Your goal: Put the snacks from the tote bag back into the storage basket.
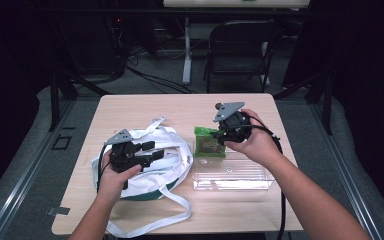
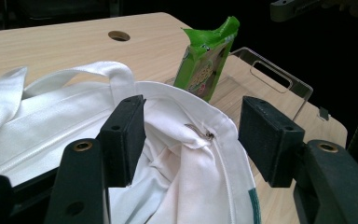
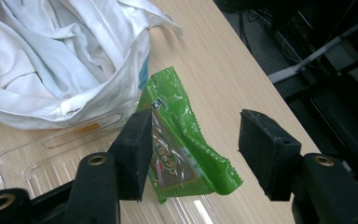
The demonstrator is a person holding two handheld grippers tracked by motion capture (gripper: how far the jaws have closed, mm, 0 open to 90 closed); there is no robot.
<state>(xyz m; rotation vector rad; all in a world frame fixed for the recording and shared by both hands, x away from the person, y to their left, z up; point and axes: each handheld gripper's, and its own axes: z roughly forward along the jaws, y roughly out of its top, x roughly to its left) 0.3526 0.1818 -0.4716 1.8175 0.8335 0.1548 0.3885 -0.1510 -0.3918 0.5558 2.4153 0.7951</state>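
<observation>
A white tote bag (image 1: 176,167) with long straps lies on the left half of the table. My left gripper (image 1: 152,150) hovers over it, open, and in the left gripper view the bag's rim (image 2: 200,121) runs between the spread jaws of the left gripper (image 2: 191,140). A green snack packet (image 1: 209,142) leans at the far left corner of a clear plastic tray (image 1: 235,179). My right gripper (image 1: 222,136) is at the packet's right side, open. In the right gripper view the packet (image 3: 182,135) lies between the jaws of the right gripper (image 3: 193,149), close to the left pad.
The wooden table (image 1: 145,107) has bare room behind the bag and near its front edge. A round cable hole (image 2: 119,35) sits in the tabletop. A dark folding chair (image 1: 242,45) stands beyond the far edge. The floor drops off at the table's right edge (image 3: 261,93).
</observation>
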